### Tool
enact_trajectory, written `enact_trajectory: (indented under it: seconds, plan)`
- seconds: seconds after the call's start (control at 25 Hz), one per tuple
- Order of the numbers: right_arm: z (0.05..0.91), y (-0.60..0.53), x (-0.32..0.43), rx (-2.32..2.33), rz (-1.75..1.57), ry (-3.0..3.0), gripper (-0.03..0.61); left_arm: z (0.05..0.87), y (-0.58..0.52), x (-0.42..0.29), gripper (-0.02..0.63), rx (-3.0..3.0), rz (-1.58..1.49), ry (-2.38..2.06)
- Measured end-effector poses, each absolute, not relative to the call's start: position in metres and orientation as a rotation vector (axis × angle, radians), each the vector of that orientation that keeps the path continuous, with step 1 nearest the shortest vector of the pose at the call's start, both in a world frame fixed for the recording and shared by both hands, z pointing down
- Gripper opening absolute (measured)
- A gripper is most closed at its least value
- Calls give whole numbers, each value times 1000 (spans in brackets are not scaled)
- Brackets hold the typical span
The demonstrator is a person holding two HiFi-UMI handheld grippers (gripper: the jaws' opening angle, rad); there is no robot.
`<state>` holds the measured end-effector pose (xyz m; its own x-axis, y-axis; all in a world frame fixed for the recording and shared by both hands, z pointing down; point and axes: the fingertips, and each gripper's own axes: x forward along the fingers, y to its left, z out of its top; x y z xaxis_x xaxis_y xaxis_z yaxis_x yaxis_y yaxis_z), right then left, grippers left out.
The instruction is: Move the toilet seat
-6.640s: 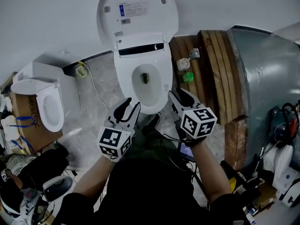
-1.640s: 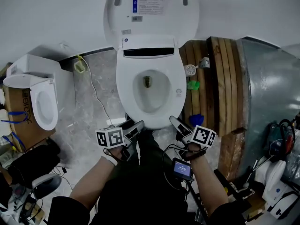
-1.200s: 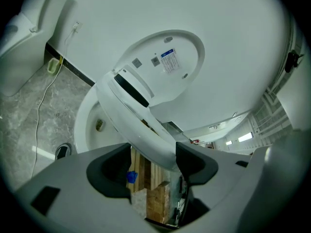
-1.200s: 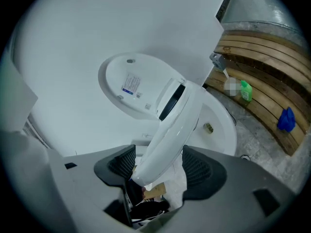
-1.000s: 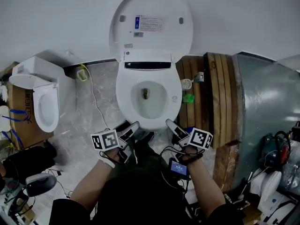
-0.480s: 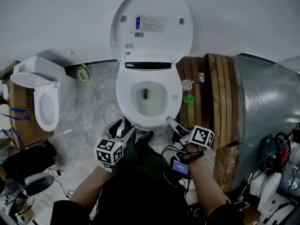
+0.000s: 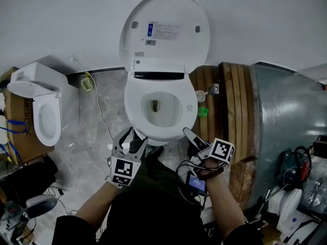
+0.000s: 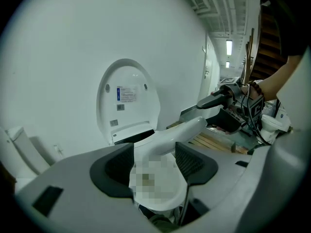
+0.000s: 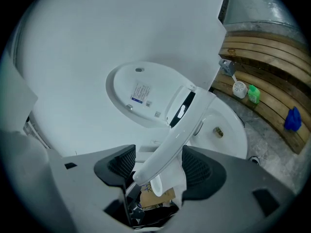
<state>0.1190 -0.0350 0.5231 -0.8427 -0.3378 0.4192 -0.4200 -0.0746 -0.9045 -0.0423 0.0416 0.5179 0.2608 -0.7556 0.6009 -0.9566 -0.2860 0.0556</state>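
I am looking at a person standing close against the front of a toilet, with both tools held low at its near edge. The toilet seat (image 7: 134, 108) is down or nearly down over the bowl (image 7: 166, 116); I cannot tell whether its front has lifted off the rim. The lid (image 7: 164, 27) stands upright against the white wall (image 7: 61, 19). The left gripper (image 7: 132, 137) is at the seat's front left with its jaws spread wide, and the white edge of the seat runs between the two dark pads without being squeezed. The right gripper (image 7: 190, 137) is at the front right, also wide open, with the seat's curved rim passing between its pads. A second toilet (image 7: 40, 119) stands well apart on the left, on the grey floor (image 7: 97, 137). Wooden planks (image 7: 230, 111) lie just beside the bowl on the right.
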Motion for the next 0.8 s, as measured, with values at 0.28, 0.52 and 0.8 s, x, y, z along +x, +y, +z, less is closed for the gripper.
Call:
enact_trajectory:
  seconds: [0.28, 0.52, 0.8]
  plan:
    - [505, -53, 112, 888, 2081, -2111, 296, 514, 33, -44, 275, 2146, 663, -1531]
    - [484, -74, 101, 864, 2060, -2190, 296, 495, 2, -46, 260, 2161, 627, -1549]
    - [464, -96, 96, 883, 2027, -2243, 296, 466, -25, -51, 216, 2182, 583, -1544]
